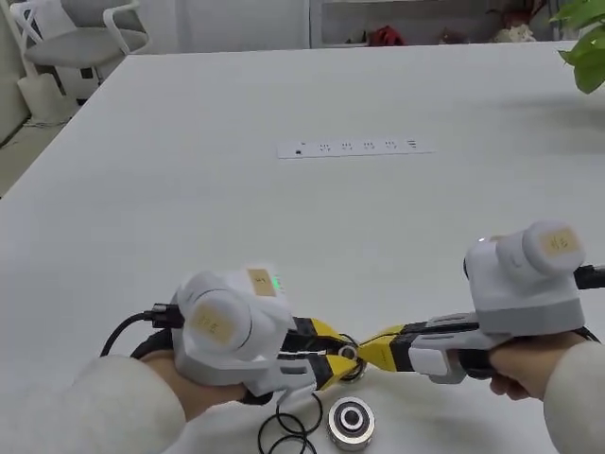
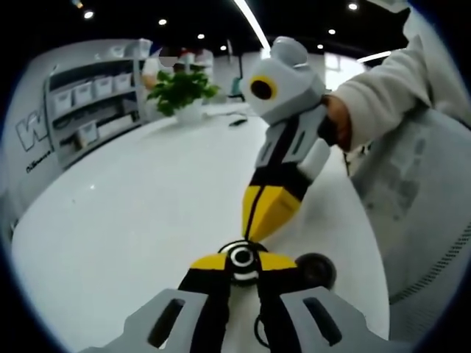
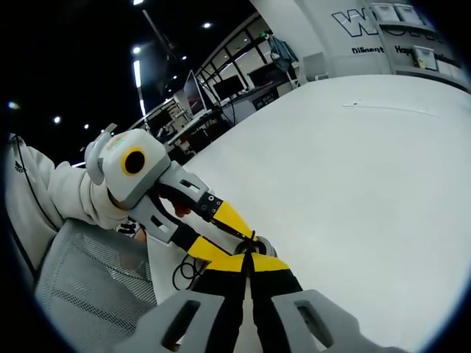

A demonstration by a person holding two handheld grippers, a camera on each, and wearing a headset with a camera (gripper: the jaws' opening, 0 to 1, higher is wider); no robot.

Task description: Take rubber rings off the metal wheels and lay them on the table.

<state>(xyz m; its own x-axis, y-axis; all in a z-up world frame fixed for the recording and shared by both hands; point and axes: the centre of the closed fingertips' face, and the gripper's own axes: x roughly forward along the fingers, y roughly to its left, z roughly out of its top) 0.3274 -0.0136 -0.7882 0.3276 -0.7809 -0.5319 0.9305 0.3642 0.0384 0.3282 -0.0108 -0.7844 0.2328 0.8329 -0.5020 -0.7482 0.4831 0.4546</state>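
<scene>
White table (image 1: 284, 208) carries a power strip (image 1: 356, 148), a metal wheel (image 1: 351, 423) and loose rubber rings (image 1: 288, 427).

Bright ceiling light (image 2: 250, 22) washed the white table (image 1: 284, 208); shadows were soft, and both gripper views bent at the edges.

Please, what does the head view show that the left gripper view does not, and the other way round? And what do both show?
Head view adds: a power strip lying on the table and a white chair beyond its far corner. Left gripper view adds: shelves with bins and ceiling lights. Both share: the white table, the left gripper shut on a metal wheel, and the right gripper meeting that wheel's rim with its tips closed.
</scene>
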